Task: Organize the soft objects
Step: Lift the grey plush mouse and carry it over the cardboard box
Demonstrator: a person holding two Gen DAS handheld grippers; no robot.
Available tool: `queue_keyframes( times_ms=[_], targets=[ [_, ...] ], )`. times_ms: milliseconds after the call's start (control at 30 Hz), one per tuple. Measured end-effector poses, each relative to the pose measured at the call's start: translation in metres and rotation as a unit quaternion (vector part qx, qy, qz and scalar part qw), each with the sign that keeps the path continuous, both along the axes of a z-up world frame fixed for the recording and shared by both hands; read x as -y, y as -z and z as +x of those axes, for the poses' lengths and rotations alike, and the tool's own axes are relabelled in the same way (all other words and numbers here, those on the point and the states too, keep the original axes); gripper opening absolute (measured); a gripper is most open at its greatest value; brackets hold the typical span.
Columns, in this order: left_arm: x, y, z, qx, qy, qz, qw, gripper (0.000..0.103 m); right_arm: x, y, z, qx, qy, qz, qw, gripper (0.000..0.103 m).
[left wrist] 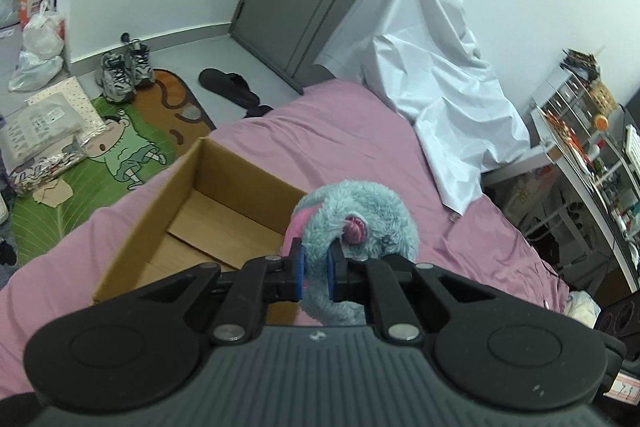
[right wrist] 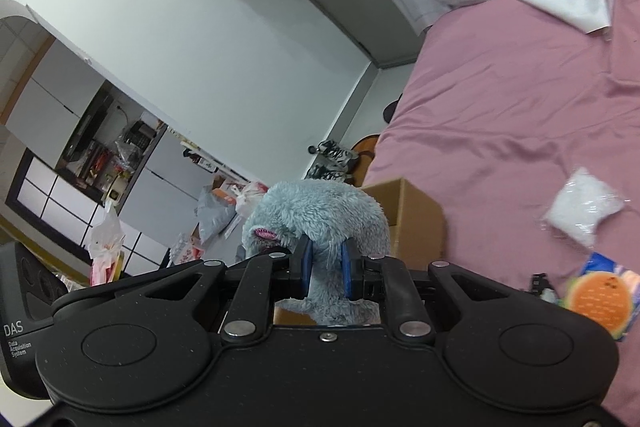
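Left wrist view: left tongs [left wrist: 316, 273] clenched on a fold of the blue plush toy [left wrist: 356, 223]; blue pads press the fur from both sides. Toy is held up off the pink bed [left wrist: 360, 131], its bulk ahead of and slightly right of the pads, curled so a pink ear patch faces the lens. Open cardboard box [left wrist: 192, 211] sits on the bed just left of and below the toy; nothing visible in the part of its floor that shows, flaps down. Toy overlaps the box's right wall in this view; whether it is over the opening or just beside it, cannot tell. White sheet [left wrist: 432, 67] drapes the far end of the bed. Right wrist view: right tongs [right wrist: 326, 269] likewise clamped on the same plush, a narrow limb-like section between the pads, main body rising above them. Box corner shows directly behind the toy. Clear bag of white filling [right wrist: 580, 207] and an orange-printed packet [right wrist: 600, 299] lie on the bed to the right, well apart from the tongs. Judgement: both hands share the load; the box lies to the left-tongs side, so the carry should go that way and downward before release.
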State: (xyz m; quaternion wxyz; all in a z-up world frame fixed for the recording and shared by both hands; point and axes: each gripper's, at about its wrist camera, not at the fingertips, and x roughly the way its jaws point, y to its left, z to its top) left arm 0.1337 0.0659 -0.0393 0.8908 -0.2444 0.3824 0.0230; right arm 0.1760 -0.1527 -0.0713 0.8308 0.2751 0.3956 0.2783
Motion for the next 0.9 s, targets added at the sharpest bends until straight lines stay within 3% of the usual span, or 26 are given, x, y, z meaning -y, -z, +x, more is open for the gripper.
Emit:
queue_keyframes(
  times_ms=[200,533,900],
  targets=[
    [-0.024,0.011,0.009,-0.008,-0.018,0.001,0.9998,0.009,-0.018,0.006,0.007,-0.023,0.001,0.007,1.000,0.027],
    [-0.048,0.036,0.038,-0.025,-0.031,0.014,0.9991,0.009,-0.022,0.011,0.010,-0.033,0.004,-0.008,0.999,0.028],
    [-0.047,0.077,0.070,-0.072,-0.039,0.046,0.9956,0.010,-0.014,0.023,0.014,-0.060,0.035,-0.023,0.997,0.029]
  ],
)
